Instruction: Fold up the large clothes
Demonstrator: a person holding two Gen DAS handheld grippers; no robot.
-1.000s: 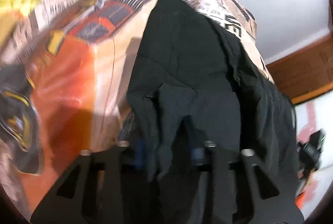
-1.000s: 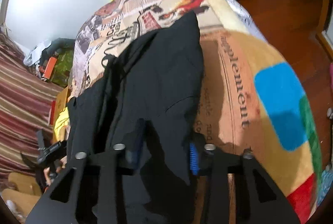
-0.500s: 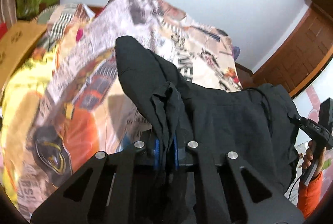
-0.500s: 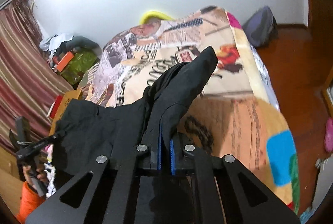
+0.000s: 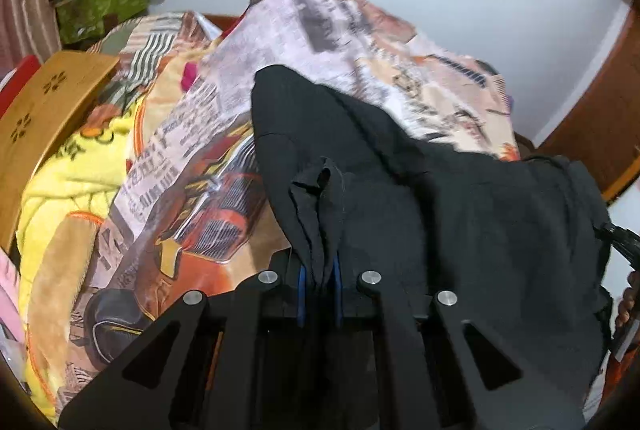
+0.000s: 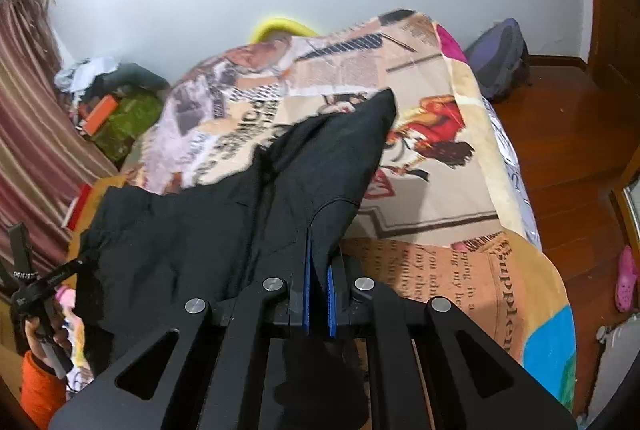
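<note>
the bed (image 6: 460,214) fills most of both views, covered by a printed blanket (image 5: 208,166) with newspaper lettering and a cartoon car, and a yellow blanket (image 5: 72,182) bunched along its left side in the left wrist view. a wooden floor (image 6: 568,134) runs beside it, with a dark backpack (image 6: 500,58) against the wall.

across the near part of the bed lies the black garment (image 6: 320,166), a large dark piece whose far end tapers to a point out on the printed blanket, while its near edge is lifted off the bed between the two tools. the cloth sags in loose folds between them and is not yet doubled over anywhere that can be seen.

the left gripper (image 5: 319,282) has its blue-lined fingers (image 5: 301,282) clamped on a gathered bunch of the garment's near edge. the right gripper (image 6: 318,300) is likewise pressed together on a thin fold of the same edge, the cloth rising straight out of the narrow gap. in the right wrist view a hand (image 6: 44,342) in an orange sleeve holds the other tool at the lower left.

judging by this, the task is at an early stage: both corners are gripped and raised, but no fold is laid. what seems left is carrying the held edge over toward the far end, setting it down, then further folds.
</note>
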